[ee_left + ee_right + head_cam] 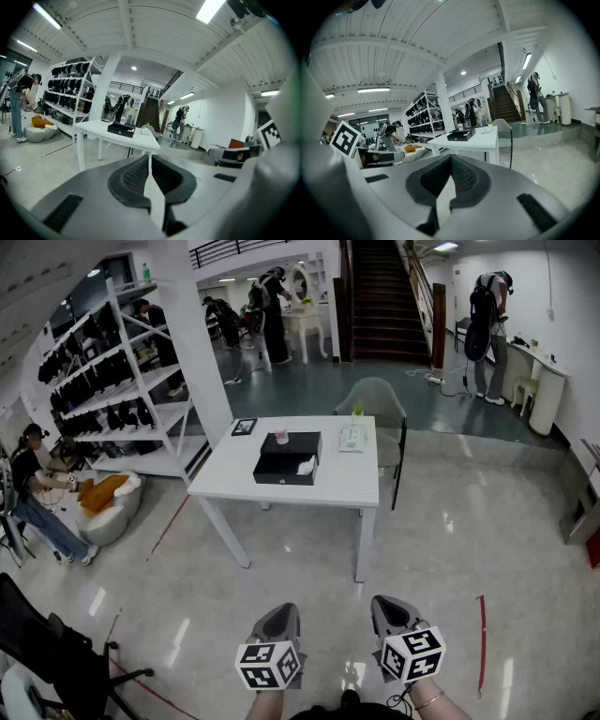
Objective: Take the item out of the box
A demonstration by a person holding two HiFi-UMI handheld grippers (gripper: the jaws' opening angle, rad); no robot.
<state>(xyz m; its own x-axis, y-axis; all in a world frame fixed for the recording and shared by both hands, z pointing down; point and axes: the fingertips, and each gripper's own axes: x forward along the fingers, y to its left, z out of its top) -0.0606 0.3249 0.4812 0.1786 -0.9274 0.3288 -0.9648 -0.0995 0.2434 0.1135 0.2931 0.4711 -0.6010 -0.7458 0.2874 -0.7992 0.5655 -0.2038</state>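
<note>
A black box (286, 468) lies in the middle of a white table (347, 486), far ahead of me across the floor. Its lid part (291, 442) sits just behind it, and a white item (306, 465) shows at its right end. My left gripper (280, 611) and right gripper (385, 602) are low at the near edge of the head view, side by side, well short of the table. In the left gripper view the box (121, 129) is small and distant above the left gripper (150, 157), whose jaws meet, empty. The right gripper (451, 157) also has its jaws together, with the box (460, 135) far off.
A pink cup (281, 436), a dark framed card (244, 427) and a white object (352, 437) share the table. A grey chair (373, 399) stands behind it. A white pillar (192, 343), shelving (112, 390), seated people and a black office chair (56, 652) are at the left.
</note>
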